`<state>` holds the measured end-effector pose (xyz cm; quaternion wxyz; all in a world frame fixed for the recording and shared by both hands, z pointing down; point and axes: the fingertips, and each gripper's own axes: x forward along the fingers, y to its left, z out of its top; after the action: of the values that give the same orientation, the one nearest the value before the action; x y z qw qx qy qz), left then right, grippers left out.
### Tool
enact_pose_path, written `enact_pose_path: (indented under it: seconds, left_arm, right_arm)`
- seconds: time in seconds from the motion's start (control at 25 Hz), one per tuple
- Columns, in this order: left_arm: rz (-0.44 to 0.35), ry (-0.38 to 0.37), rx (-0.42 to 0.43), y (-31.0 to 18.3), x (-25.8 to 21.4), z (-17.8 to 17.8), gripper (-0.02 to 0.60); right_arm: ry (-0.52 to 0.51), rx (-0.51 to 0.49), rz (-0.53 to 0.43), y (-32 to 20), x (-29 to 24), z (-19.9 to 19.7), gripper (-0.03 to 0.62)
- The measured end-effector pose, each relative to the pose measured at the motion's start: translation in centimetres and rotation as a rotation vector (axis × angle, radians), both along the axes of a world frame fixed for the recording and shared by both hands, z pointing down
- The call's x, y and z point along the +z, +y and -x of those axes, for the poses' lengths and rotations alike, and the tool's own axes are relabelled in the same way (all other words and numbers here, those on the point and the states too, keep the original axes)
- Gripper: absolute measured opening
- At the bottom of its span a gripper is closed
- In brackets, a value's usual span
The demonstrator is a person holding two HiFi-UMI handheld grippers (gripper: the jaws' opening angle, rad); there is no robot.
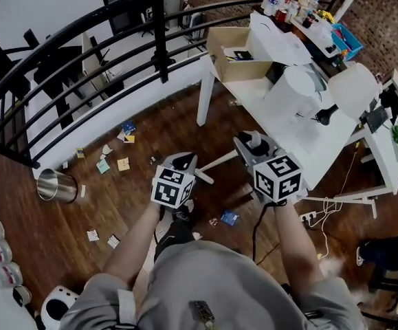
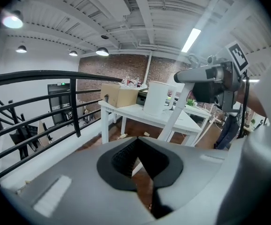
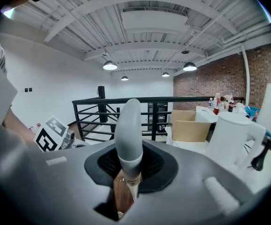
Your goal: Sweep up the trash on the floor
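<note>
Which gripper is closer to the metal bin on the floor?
Left. In the head view the left gripper sits right of the metal bin; the right gripper is farther right, by the white table.

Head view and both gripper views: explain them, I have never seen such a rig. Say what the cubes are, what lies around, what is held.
No robot: a person holds a two-jaw gripper in each hand; the patterned cubes are parts of these. The head view looks down from the person's head at the left gripper and right gripper. Each gripper view comes from a camera riding on that gripper, looking along its jaws. On the floor lie paper scraps and a tipped metal bin. The right gripper clamps a grey handle on a white pole; the left gripper's jaws are shut, apparently empty.
</note>
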<state>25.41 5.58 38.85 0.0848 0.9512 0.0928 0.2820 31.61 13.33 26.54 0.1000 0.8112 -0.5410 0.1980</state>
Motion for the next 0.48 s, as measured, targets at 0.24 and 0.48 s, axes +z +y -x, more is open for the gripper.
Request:
enact_pose_path:
  seconds: [0.24, 0.48]
  left_arm:
    - [-0.097, -0.001, -0.019, 8.3, -1.8, 5.9, 0.006]
    - [-0.134, 0.014, -0.006, 15.1, -3.5, 11.8, 0.006]
  right_arm:
    - [0.033, 0.048, -0.09, 8.9, -2.5, 3.6, 0.06]
    - [0.028, 0.077, -0.082, 16.6, -2.2, 9.4, 0.06]
